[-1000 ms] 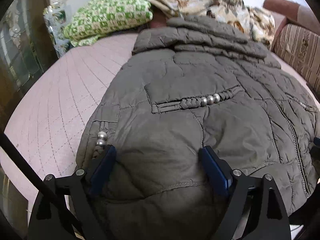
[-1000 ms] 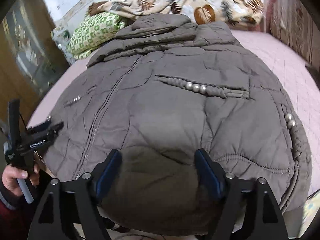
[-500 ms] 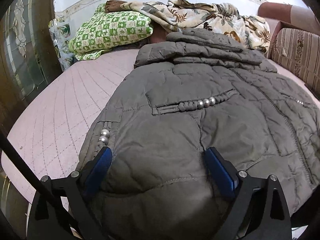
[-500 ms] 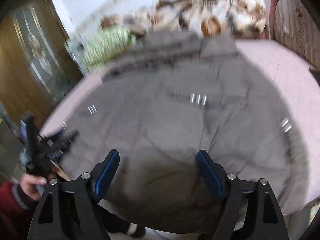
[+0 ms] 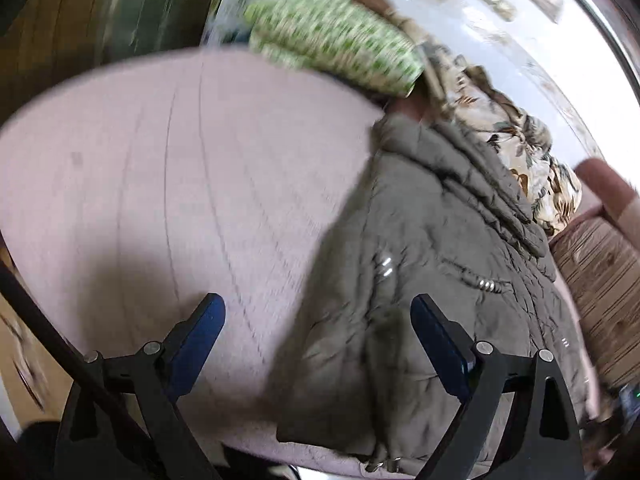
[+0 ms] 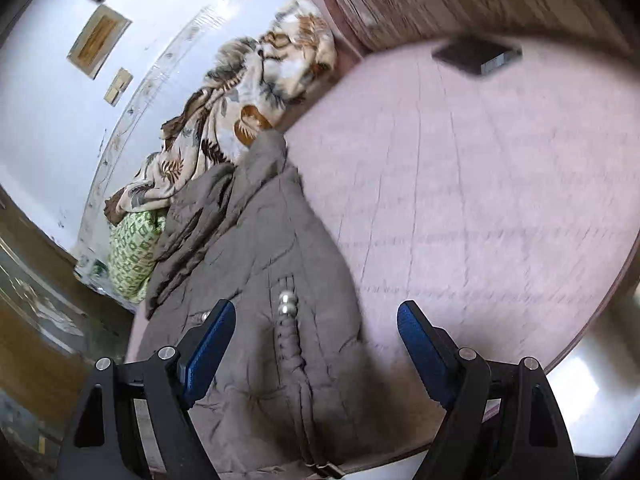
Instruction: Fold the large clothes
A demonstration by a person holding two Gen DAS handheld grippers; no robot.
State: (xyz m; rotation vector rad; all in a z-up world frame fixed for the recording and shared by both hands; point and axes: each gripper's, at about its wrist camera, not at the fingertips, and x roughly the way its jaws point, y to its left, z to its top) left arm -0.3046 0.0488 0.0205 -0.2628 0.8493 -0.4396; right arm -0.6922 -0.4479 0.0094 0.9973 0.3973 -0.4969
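We hold both tongs spread wide, gripping nothing. The grey jacket lies on the pink bed, ahead-right of our left tongs and ahead-left of our right tongs.

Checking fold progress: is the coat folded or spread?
Spread: the coat lies flat on the bed, hem to hood, with no layer doubled over.

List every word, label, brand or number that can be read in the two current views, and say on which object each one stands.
No text can be read in either view.
Framed pieces on the wall: too blurred to show any writing.
Dark flat object on the pink bed cover: no legible marking.
Gray padded jacket: only silver beads, no label visible.
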